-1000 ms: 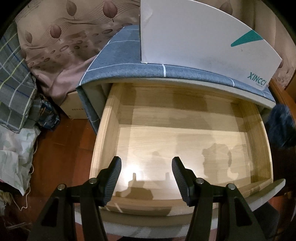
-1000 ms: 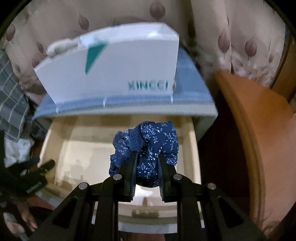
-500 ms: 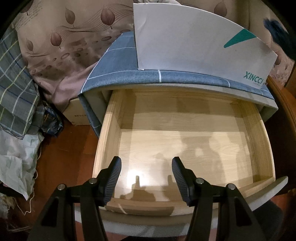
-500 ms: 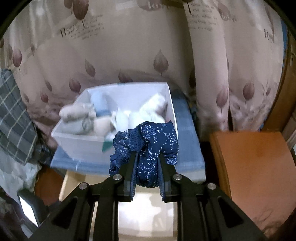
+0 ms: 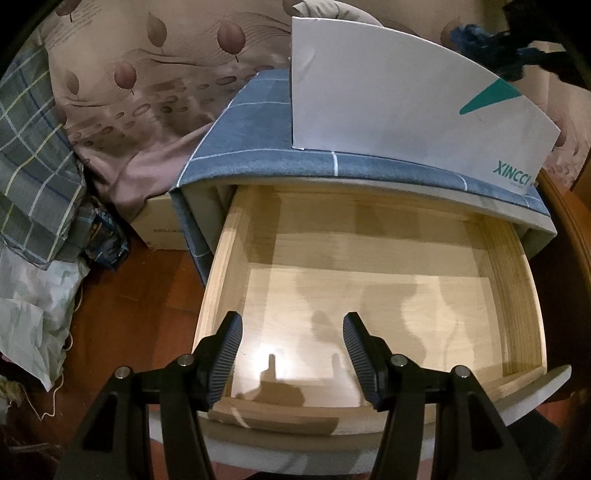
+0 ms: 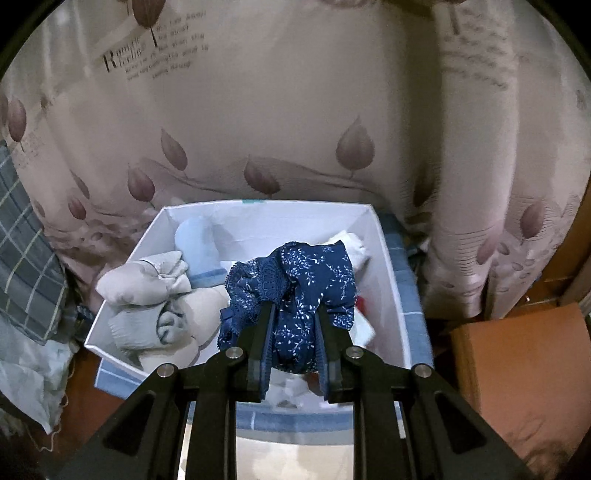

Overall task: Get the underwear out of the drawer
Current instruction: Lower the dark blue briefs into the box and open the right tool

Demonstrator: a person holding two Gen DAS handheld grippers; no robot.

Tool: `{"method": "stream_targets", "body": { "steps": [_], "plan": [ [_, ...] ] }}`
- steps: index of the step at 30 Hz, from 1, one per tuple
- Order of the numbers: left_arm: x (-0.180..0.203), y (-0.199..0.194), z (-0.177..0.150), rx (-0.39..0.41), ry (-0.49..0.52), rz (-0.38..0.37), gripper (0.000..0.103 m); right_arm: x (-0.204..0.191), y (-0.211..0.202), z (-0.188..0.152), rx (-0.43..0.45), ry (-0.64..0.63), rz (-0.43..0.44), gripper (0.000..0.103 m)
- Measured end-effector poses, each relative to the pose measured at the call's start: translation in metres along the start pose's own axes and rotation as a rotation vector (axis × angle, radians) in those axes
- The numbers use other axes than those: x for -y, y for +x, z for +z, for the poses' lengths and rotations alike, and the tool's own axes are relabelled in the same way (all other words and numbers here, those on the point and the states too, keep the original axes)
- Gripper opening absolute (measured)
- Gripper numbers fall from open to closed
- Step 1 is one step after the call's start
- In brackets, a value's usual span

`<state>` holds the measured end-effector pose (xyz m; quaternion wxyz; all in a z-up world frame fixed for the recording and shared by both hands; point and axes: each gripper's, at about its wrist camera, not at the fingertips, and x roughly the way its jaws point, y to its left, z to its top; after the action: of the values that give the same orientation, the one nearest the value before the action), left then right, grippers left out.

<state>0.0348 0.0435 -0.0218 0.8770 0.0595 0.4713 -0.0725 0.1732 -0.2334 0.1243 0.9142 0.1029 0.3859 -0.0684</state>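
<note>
Underwear (image 6: pixel 299 295), dark blue with a small white leaf print and a lace edge, is bunched between the fingers of the right gripper (image 6: pixel 295 325), which are pressed tight on the cloth; most of the bundle bulges out beyond and above the fingertips. Ahead of those fingers and below the bundle sits a white box (image 6: pixel 388 258), open at the top, holding rolled pale garments (image 6: pixel 147 291) to the left of the fingers and a light blue piece (image 6: pixel 195 243) further back. The box stands on a blue checked cabinet top (image 6: pixel 410 295), and a leaf-patterned curtain (image 6: pixel 295 110) hangs behind it.

The left gripper (image 5: pixel 291 332) has its fingers spread wide with nothing between them. They hang over the near edge of the pulled-out wooden drawer (image 5: pixel 513 295), whose pale floor shows bare ahead of the fingertips. Beyond the drawer, the same white box (image 5: pixel 388 92) with a teal mark rests on the blue cabinet top (image 5: pixel 251 125). Far up to the right of the left fingers, a scrap of the blue underwear (image 5: pixel 469 35) shows above the box's rim. To the left of the fingers lie a plaid cloth (image 5: pixel 33 155) and crumpled pale fabric (image 5: pixel 33 314) on the wooden floor (image 5: pixel 140 295).
</note>
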Motion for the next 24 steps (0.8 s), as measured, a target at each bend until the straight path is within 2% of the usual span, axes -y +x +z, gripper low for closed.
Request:
{"method": "stream_targets", "body": {
  "steps": [10,19,22,24],
  "plan": [
    [-0.001,-0.003,-0.001,0.004,-0.006,-0.002,0.058,-0.020,0.048,-0.005,-0.074,-0.032,0.002,0.018],
    [-0.001,-0.005,-0.001,0.003,-0.006,0.001,0.058,-0.024,0.061,-0.015,-0.131,-0.059,-0.004,0.018],
    [0.000,-0.003,-0.002,0.000,-0.005,0.002,0.058,-0.026,0.056,-0.015,-0.129,-0.079,-0.005,0.023],
    [0.000,-0.004,-0.002,0.002,-0.004,0.004,0.058,-0.026,0.050,-0.014,-0.112,-0.075,-0.007,0.034]
  ]
}}
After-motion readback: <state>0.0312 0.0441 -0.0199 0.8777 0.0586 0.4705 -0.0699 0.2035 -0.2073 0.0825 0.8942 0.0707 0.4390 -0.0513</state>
